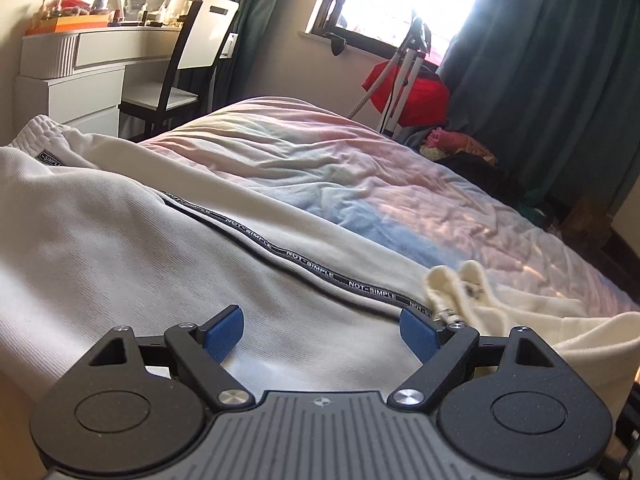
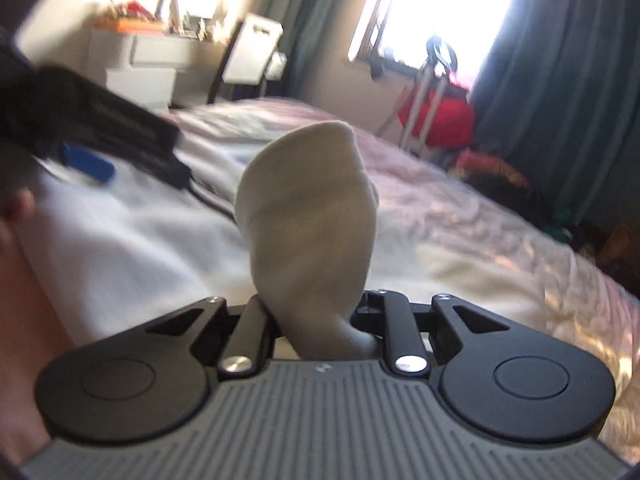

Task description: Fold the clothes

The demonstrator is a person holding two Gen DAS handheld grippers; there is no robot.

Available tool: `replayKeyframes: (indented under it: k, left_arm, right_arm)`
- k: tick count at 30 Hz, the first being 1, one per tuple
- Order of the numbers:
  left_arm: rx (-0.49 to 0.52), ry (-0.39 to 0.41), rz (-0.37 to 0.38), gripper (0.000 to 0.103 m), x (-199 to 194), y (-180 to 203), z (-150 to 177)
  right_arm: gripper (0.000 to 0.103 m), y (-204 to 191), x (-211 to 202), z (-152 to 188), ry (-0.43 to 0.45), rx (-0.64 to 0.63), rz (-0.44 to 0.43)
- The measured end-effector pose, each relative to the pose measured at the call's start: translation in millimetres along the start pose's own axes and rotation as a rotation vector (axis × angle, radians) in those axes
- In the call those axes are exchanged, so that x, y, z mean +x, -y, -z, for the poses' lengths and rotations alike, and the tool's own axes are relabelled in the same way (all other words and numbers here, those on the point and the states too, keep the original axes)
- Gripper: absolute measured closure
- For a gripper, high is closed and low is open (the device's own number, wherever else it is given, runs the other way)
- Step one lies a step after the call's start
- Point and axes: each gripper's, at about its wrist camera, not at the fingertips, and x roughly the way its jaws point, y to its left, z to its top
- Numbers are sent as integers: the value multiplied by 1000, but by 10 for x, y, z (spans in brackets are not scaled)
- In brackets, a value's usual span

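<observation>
Fabric bunches in the right gripper (image 2: 316,320), clamped on a raised flap of the white garment (image 1: 132,248) that sprawls over the bed (image 1: 400,184), while the left gripper (image 1: 322,330) gapes wide above it toward nine o'clock, so carry that flap across level, I'd say.

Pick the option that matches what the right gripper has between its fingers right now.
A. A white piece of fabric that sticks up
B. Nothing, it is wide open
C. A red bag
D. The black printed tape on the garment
A: in the right wrist view the right gripper is closed on a white piece of fabric that stands up from between its fingers, above the bed.
</observation>
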Motion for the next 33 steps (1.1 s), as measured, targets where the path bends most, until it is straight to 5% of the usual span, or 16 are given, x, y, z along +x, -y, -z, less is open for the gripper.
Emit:
replayKeyframes:
  k: [3,8,10,12,13,16,19,20,21,25,28,33]
  left_arm:
    - [-21,5,6,16,-3,-32,-27]
    - [-49,12,20,16,-23,-78,-62]
    - [-52,11,26,16,-36,-89,-70]
    - [-53,8,36,16,-52,-91,-72]
    - [-53,7,41,16,-61,-90,-72]
    - [-49,7,54,16,-97,-80,-72]
    - [-41,12,64,16,-139,-60,-68]
    - [-36,12,68,16,-150,-52,-63]
    - [-32,13,72,16,-160,-43,-58]
    - [-9,15,84,16,-201,-12,-37]
    - [1,13,107,16,-238,5,-24]
    - [-26,-17,235,16,-335,8,1]
  right_arm:
    - [81,-184,165,13,-48,-14,-93]
    - [76,-196,334,51,-132,4,-111]
    - [62,-61,309,-18,-181,109,-178]
    - [27,98,232,-55,-219,256,-311]
    - [24,152,152,-68,-217,317,-367]
    - [24,301,-106,-108,-187,475,-508]
    - [26,498,-267,-129,-102,591,-500]
    - [34,555,-274,-114,-96,625,-480]
    - [45,576,-244,-91,-111,632,-452]
    - [57,364,191,147,-373,566,-354]
    - [56,119,232,158,-382,441,-303]
    - [57,310,114,48,-362,546,-314]
